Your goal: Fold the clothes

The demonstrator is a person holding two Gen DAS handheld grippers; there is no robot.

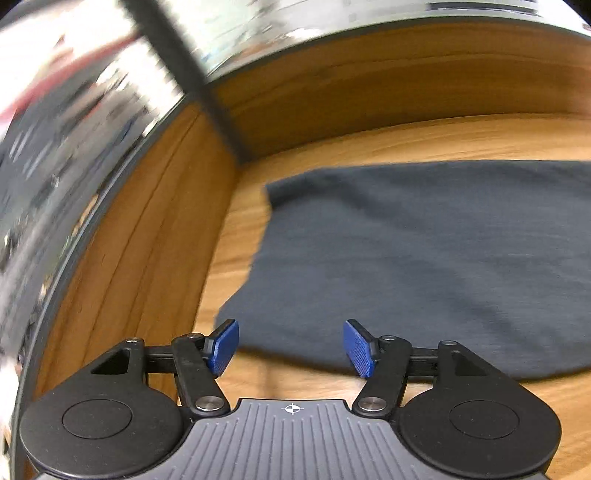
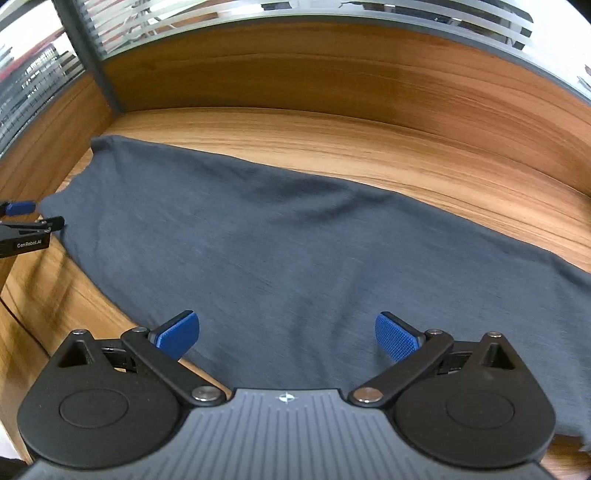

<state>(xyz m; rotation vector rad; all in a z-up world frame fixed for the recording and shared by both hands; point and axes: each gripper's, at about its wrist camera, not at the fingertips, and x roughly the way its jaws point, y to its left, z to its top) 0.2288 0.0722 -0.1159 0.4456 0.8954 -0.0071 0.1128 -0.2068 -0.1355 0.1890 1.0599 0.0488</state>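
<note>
While we look along the left gripper (image 1: 291, 349), we see its two blue pads (image 1: 222, 347) spread wide with nothing between them. A dark grey garment (image 1: 424, 266) lies flat on the wooden table (image 1: 369, 142), and it fills the view from 12 o'clock to 3 o'clock of these tongs. Its near edge runs just in front of the pads, and its left corner sits close to the left pad, at about 11 o'clock. We cannot tell if the pads touch the cloth.

From the right wrist view, the right gripper (image 2: 287, 336) also stands wide open and holds nothing. Here the garment (image 2: 295, 251) stretches across the table (image 2: 369, 147) from 10 o'clock to 3 o'clock, and the cloth passes under and between both blue pads (image 2: 397, 339). At 9 o'clock of this view we see the left gripper (image 2: 22, 218) just beside the left end of the garment. A low wooden wall (image 2: 295, 81) borders the table at 12 o'clock, with glass and blinds (image 2: 184, 18) above it.
</note>
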